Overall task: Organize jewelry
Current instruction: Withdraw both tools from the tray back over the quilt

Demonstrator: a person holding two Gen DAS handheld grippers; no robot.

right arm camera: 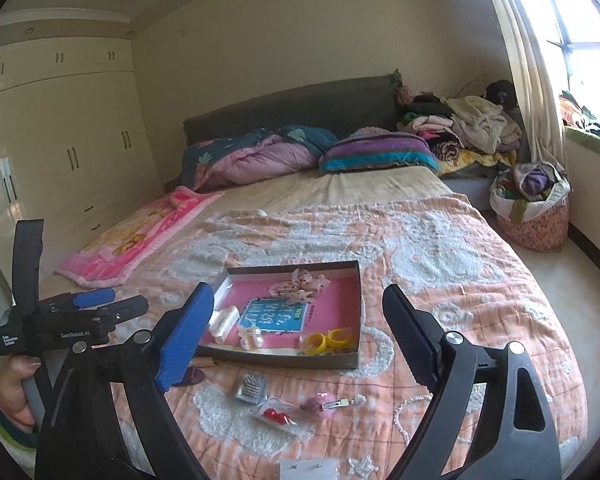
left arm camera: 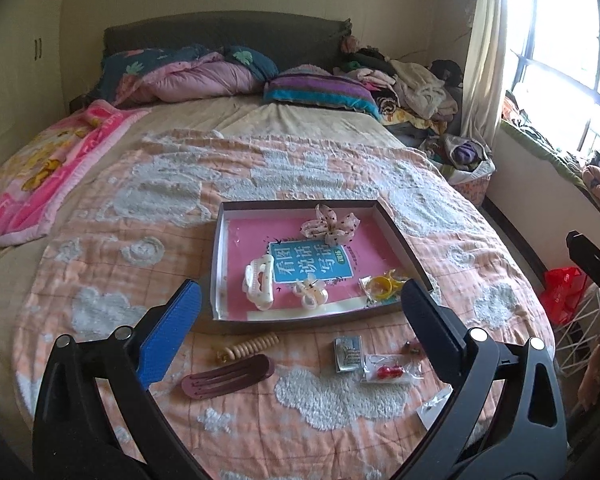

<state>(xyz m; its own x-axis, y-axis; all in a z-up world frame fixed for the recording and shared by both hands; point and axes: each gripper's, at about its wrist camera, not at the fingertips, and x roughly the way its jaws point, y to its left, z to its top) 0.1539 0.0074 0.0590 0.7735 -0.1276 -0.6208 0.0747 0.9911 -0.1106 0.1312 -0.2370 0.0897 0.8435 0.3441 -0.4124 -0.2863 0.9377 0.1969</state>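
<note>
Left view: our left gripper spread wide, empty, above the quilt. Nearest lie a stiff maroon hair clip, wooden bead bracelet, bagged red earrings; light, slick plastic, so we'd pinch the clip across its middle. Cardboard tray already holds a claw clip and soft bow.

Right view: our right gripper also agape, empty; earring card closest, yellow bangles in the tray.

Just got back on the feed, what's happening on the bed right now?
A person is sorting jewelry and hair accessories into a shallow box. Both the left gripper and right gripper are open and empty. A white claw clip and yellow bangles are boxed; the brown hair clip and red earrings packet lie outside.
</note>
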